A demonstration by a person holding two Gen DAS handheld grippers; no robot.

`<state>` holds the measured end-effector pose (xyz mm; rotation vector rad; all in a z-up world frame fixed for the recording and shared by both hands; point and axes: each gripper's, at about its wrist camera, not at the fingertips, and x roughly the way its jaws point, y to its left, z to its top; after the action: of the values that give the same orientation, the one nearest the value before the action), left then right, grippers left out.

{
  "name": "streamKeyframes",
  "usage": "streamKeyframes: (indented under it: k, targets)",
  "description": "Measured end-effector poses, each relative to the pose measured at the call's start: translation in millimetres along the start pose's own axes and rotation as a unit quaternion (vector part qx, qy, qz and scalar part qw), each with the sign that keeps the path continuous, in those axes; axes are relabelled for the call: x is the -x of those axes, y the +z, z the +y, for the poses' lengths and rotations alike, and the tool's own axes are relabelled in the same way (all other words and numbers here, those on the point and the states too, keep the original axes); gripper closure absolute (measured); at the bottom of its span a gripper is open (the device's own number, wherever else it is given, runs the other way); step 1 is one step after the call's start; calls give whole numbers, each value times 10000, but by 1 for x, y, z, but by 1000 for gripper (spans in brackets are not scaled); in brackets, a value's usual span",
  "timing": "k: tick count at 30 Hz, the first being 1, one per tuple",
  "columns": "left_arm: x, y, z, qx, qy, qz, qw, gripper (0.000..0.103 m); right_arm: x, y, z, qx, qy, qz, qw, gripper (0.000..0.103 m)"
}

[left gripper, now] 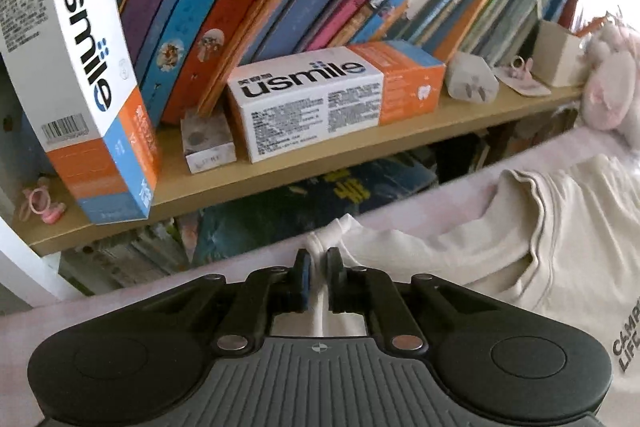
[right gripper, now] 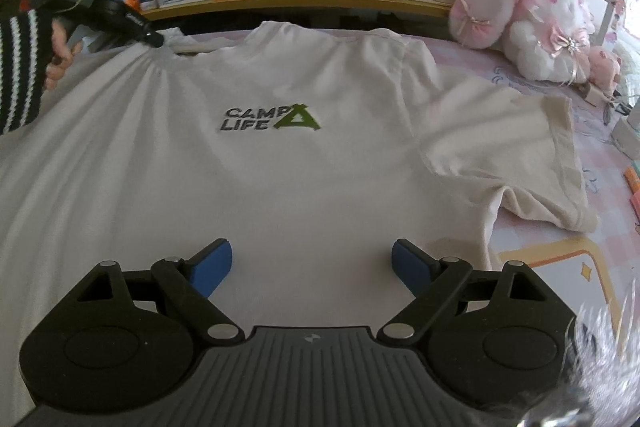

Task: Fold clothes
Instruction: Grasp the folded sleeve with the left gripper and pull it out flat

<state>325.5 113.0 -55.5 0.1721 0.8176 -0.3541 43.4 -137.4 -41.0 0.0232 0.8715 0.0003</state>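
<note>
We see our left gripper (left gripper: 317,259) pinched on the far left shoulder of the cream T-shirt (right gripper: 304,187), spread on the pink bed (right gripper: 560,259). Our right gripper (right gripper: 312,261) hovers, fingers apart, over its near hem, which lies out of view.

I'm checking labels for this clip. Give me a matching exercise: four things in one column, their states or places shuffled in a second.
Things:
1. left gripper
2. right gripper
3. cream T-shirt
4. pink plush toy

States or places:
A. jaws wide apart, holding nothing
B. spread flat, logo up
C. clamped on shirt fabric
D. sitting at the far right, by the shelf

Pairs: 1-C, 2-A, 3-B, 4-D
</note>
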Motion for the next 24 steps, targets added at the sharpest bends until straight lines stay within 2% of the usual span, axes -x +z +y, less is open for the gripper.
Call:
streamKeyframes:
  k: [8, 12, 16, 19, 21, 24]
  targets:
    - [-12, 12, 3, 325, 183, -32, 9993, 95, -16, 14, -2, 13, -43, -83, 10000, 15]
    - [-13, 15, 9, 515, 146, 15, 9986, 93, -25, 22, -4, 34, -13, -72, 10000, 13]
    - [-7, 15, 10, 494, 82, 148, 9986, 86, -25, 22, -5, 20, 0, -81, 10000, 13]
    - [11, 12, 1, 36, 276, 166, 9995, 78, -17, 18, -6, -78, 16, -109, 9999, 14]
    - [34, 3, -5, -256, 413, -1, 9988, 72, -6, 12, -9, -110, 36, -170, 9998, 14]
    - [80, -28, -7, -349, 332, -339, 9983, 58, 10, 4, -14, -170, 32, -241, 9996, 14]
